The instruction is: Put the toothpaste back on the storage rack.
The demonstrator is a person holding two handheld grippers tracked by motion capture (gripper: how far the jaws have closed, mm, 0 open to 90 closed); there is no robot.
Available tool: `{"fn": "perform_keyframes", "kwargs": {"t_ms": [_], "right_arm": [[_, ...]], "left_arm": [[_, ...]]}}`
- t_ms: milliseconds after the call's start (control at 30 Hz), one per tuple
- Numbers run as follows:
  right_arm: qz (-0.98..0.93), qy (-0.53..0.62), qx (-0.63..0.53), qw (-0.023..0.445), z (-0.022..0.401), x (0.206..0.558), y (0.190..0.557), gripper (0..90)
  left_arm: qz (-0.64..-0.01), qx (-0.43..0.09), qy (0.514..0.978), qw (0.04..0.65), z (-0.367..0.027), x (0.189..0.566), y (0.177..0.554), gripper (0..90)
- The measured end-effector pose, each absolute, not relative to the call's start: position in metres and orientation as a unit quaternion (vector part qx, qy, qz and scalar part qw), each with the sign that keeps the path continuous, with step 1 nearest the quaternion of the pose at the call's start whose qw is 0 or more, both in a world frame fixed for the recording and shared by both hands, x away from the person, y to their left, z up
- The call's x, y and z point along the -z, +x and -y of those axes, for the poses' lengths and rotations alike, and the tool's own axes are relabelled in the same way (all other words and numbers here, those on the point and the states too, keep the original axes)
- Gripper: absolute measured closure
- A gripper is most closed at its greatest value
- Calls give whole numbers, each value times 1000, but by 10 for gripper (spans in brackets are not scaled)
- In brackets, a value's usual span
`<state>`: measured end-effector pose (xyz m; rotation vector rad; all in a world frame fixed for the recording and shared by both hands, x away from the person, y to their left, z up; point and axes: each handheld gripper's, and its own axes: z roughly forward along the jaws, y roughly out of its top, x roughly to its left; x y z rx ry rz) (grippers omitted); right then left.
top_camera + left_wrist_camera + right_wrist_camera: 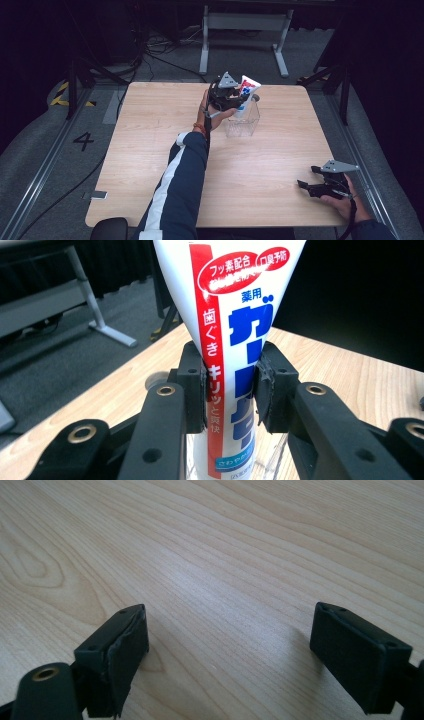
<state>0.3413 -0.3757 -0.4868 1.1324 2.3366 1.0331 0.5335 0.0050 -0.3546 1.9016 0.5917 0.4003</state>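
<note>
A white toothpaste tube (246,90) with red and blue lettering stands upright, its lower end inside a clear plastic box (243,123) at the table's middle back. My left gripper (227,97) is shut on the tube from the left side. In the left gripper view both black pads (195,390) press the tube (231,345) at its middle, with the clear box's rim just below. My right gripper (306,186) rests low at the table's front right corner, open, and the right gripper view has its jaws wide apart over bare wood with nothing between the pads (125,655).
The light wooden table (150,150) is ringed by grey floor with cables and a white table frame (245,30) behind. A small phone-like object (98,195) lies at the front left edge. A black stool top (110,229) sits below the front edge.
</note>
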Motion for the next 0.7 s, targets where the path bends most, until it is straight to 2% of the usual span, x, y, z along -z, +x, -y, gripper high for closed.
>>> {"fn": "perform_keyframes", "kwargs": {"t_ms": [700], "right_arm": [[-825, 396, -364, 171, 376, 487, 341, 161]], "left_arm": [[-270, -166, 791, 523, -12, 379, 537, 689]]}}
